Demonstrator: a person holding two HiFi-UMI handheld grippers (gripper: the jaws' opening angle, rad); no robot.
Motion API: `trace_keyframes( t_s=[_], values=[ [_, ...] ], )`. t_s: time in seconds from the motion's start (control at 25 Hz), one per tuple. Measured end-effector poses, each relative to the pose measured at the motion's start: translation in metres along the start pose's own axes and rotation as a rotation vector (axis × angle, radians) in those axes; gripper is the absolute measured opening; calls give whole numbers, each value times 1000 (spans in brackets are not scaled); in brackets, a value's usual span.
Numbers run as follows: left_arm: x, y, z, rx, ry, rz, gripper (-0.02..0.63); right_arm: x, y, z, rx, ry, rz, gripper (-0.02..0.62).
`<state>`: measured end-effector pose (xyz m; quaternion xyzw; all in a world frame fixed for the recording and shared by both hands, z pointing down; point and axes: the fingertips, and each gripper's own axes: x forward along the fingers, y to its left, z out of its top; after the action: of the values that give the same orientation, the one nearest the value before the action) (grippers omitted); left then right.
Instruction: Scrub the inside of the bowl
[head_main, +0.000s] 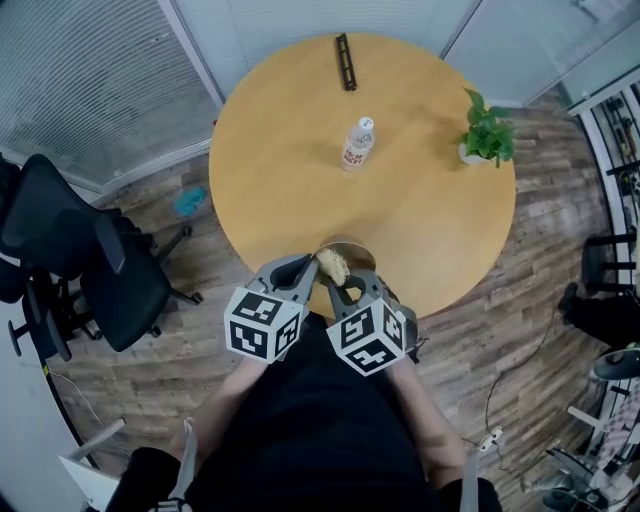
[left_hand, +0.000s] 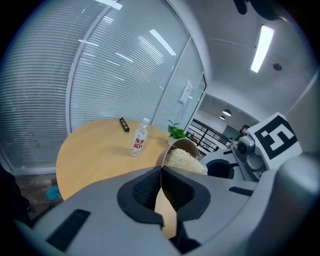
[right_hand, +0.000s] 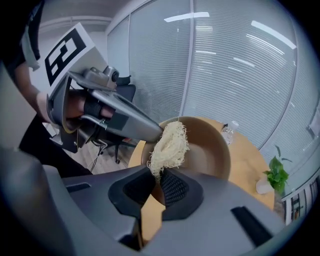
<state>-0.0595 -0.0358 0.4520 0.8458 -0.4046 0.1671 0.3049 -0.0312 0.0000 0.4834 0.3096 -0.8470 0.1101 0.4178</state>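
Observation:
A tan bowl (head_main: 352, 245) is held tilted over the round table's near edge. My left gripper (head_main: 305, 268) is shut on the bowl's rim, and the thin bowl wall (left_hand: 163, 202) runs between its jaws. A pale, stringy scrubber (right_hand: 170, 144) lies against the inside of the bowl (right_hand: 212, 150). My right gripper (right_hand: 156, 181) is shut on the scrubber's lower end. In the left gripper view the scrubber (left_hand: 184, 160) fills the bowl's (left_hand: 184, 145) mouth, with the right gripper (left_hand: 235, 167) just behind it. My left gripper (right_hand: 150, 131) reaches the rim from the left in the right gripper view.
On the round wooden table (head_main: 290, 160) stand a clear water bottle (head_main: 358, 143) at the middle, a small potted plant (head_main: 487, 132) at the right and a black bar (head_main: 345, 61) at the far edge. A black office chair (head_main: 85, 270) stands on the floor to the left.

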Motion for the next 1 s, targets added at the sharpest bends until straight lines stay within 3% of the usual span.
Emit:
trace_keyframes(
  t_s=[0.12, 0.36, 0.48, 0.64, 0.88, 1.0],
  values=[
    [0, -1, 0, 15, 7, 2, 15, -2, -3, -11, -153, 67, -57, 37],
    [1, -6, -1, 98, 37, 19, 15, -10, -25, -21, -626, 202, -316, 37],
    [-1, -9, 1, 148, 37, 33, 15, -9, -20, -23, -668, 200, -333, 37],
    [-2, -8, 1, 122, 27, 25, 15, -3, -10, -25, -481, 143, -230, 37],
    [-2, -8, -6, 36, 21, -13, 15, -2, 9, -18, 127, -8, 41, 37],
    [-2, -13, -7, 66, 22, -22, 15, -3, 7, -12, 354, -73, 137, 37]
  ],
)
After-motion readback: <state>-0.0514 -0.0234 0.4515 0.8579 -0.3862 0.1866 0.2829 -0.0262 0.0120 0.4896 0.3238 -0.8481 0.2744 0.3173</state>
